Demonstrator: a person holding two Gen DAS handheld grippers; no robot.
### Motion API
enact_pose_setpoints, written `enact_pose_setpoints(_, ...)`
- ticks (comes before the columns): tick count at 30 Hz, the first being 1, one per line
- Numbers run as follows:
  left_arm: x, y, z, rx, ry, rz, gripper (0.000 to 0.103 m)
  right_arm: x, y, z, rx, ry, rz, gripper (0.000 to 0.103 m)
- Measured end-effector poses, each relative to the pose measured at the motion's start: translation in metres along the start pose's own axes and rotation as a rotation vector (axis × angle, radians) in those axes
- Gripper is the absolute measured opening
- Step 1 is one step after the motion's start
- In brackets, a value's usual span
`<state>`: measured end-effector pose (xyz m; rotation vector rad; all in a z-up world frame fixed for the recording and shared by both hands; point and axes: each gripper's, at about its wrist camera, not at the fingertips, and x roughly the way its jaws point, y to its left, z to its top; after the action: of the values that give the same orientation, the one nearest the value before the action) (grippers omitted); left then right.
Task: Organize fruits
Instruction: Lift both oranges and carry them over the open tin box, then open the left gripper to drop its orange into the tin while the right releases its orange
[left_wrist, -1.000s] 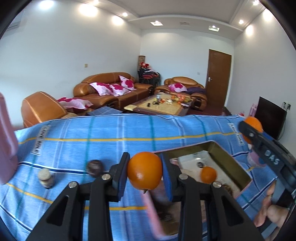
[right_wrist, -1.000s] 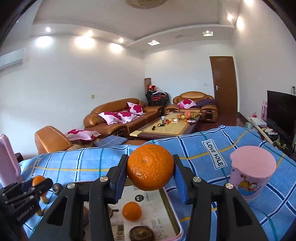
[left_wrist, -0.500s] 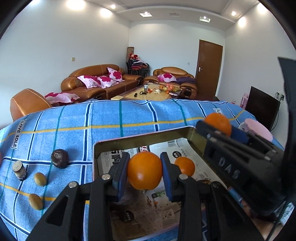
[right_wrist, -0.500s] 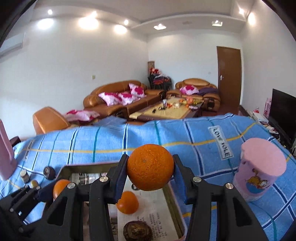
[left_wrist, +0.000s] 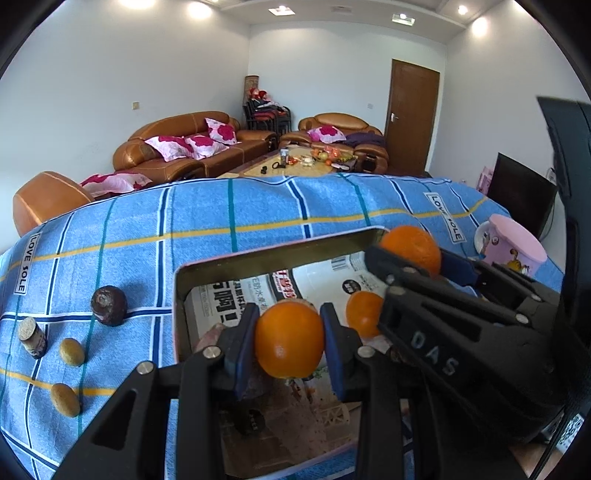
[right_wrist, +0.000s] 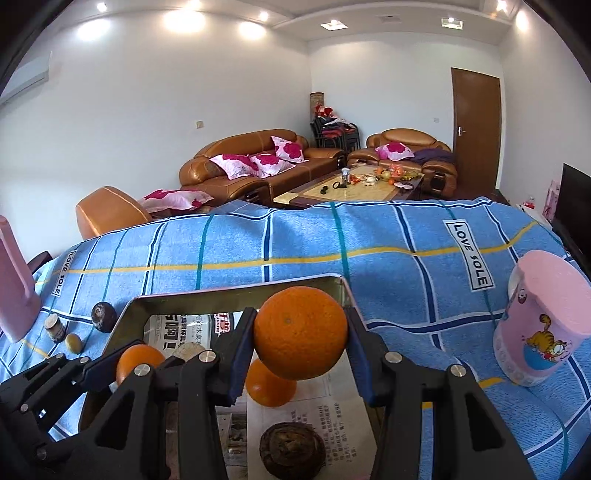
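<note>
Left gripper (left_wrist: 289, 341) clamps a small round orange (left_wrist: 289, 339) above the newspaper-lined metal tray (left_wrist: 258, 253), near its left wall. Right gripper (right_wrist: 301, 341) clamps a bigger orange (right_wrist: 301, 339) just inside the far-right corner. One loose orange (right_wrist: 269, 387) and a dark brown wrinkled fruit (right_wrist: 291, 448) lie below; lining elsewhere bare.

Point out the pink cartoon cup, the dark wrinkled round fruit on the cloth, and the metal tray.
pink cartoon cup (right_wrist: 535, 332), right wrist view, side wall.
dark wrinkled round fruit (left_wrist: 109, 305), left wrist view, middle.
metal tray (left_wrist: 280, 251), left wrist view, far wall.
</note>
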<state>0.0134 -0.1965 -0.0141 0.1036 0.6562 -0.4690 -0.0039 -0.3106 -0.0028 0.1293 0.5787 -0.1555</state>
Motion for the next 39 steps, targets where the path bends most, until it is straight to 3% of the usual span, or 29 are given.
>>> enact_pose_setpoints(11,0.002,-0.007,-0.001,0.037,0.015,-0.02,0.036,0.012,0.0,-0.006,0.047,0.091,0.097,0.05)
enact_pose_setpoints(21,0.001,-0.007,-0.001,0.035,0.014,-0.02,0.036,0.001,-0.011,-0.001,0.142,0.027,0.155,0.051)
enact_pose_setpoints(23,0.0,-0.007,-0.001,0.036,0.014,-0.018,0.036,-0.002,-0.019,0.0,0.196,0.015,0.195,0.053)
enact_pose_setpoints(25,0.0,-0.007,0.0,0.036,0.014,-0.017,0.037,-0.003,-0.024,0.0,0.24,0.006,0.222,0.062)
enact_pose_setpoints(32,-0.001,-0.006,-0.001,0.036,0.012,-0.01,0.038,0.001,-0.023,0.0,0.261,0.023,0.255,0.063)
enact_pose_setpoints(34,-0.001,-0.007,-0.001,0.033,0.004,-0.001,0.047,-0.005,-0.025,0.002,0.268,-0.012,0.246,0.063)
enact_pose_setpoints(36,-0.004,-0.007,0.0,0.025,-0.017,0.021,0.081,-0.011,-0.03,0.003,0.279,-0.051,0.221,0.063)
enact_pose_setpoints(38,-0.011,-0.005,0.0,0.006,-0.055,0.046,0.102,-0.018,-0.035,0.003,0.291,-0.102,0.172,0.063)
enact_pose_setpoints(39,-0.015,-0.004,0.001,-0.007,-0.086,0.052,0.103,-0.021,-0.037,0.003,0.299,-0.124,0.152,0.063)
